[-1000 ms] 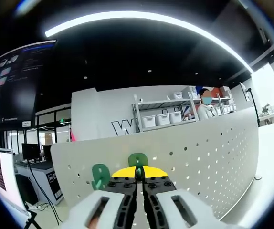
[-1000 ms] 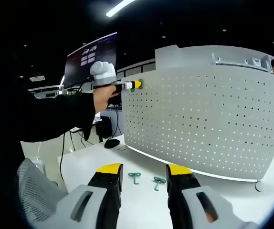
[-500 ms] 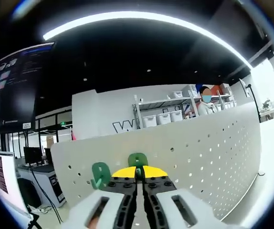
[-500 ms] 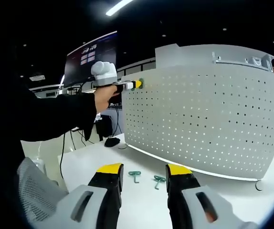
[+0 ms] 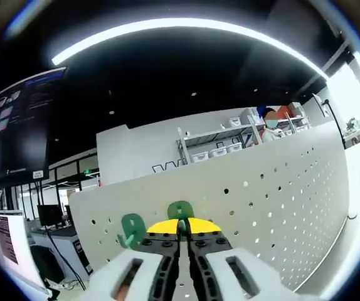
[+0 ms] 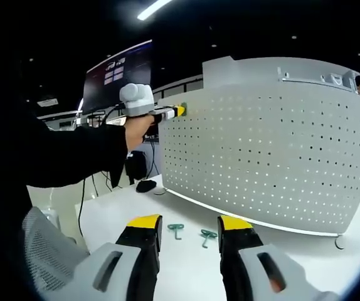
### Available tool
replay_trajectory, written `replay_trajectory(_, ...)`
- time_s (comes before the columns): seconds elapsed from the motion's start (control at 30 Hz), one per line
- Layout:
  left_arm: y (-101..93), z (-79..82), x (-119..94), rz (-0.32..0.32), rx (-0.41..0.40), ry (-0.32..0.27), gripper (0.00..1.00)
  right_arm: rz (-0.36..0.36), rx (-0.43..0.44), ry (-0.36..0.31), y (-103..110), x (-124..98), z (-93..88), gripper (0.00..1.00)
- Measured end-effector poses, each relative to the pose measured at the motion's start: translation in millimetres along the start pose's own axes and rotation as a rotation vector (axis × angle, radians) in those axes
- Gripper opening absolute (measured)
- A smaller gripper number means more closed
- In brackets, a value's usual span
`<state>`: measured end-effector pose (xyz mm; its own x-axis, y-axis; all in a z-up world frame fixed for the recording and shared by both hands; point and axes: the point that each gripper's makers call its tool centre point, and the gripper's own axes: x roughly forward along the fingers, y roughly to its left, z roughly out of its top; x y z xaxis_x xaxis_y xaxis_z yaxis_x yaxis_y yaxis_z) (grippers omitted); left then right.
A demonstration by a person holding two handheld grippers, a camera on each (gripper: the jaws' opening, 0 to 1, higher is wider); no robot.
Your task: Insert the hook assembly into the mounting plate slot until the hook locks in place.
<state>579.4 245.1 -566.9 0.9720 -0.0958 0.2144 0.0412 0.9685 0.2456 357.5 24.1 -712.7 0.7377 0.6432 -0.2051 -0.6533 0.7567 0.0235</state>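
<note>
Here, pinching a green hook [image 5: 180, 211] between pressed-together yellow tips of the left claw [image 5: 180, 227], held against the upper corner of the white perforated mounting plate [image 6: 274, 163]. Sitting already in the plate just beside it, a second green hook [image 5: 131, 229]. Hovering spread and empty over the white tabletop [image 6: 186, 263], the right claw [image 6: 189, 235], near two spare hooks [image 6: 192, 233]. Judging best: pushing straight in, level, until seated. Leaving little margin at the plate's top edge; keeping wide open room below.
</note>
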Motion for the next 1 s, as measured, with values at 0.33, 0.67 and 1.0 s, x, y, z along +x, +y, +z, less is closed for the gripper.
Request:
replay_trajectory(0.33,2.8,1.7,-2.0,-0.02,-0.024,0.025,0.09,0.002,-0.005,-0.001,1.0,-0.2,0.8,0.33)
replay_trajectory(0.67,6.3,12.6,-15.0,-0.021,-0.05,0.016,0.18,0.006,-0.018,-0.008,3.1,-0.6,2.9,0.33)
replay_trajectory(1.0,7.1,32.4,-35.6,-0.03,-0.088,-0.008,0.34,0.009,-0.031,-0.009,4.5,-0.9,3.2,0.33)
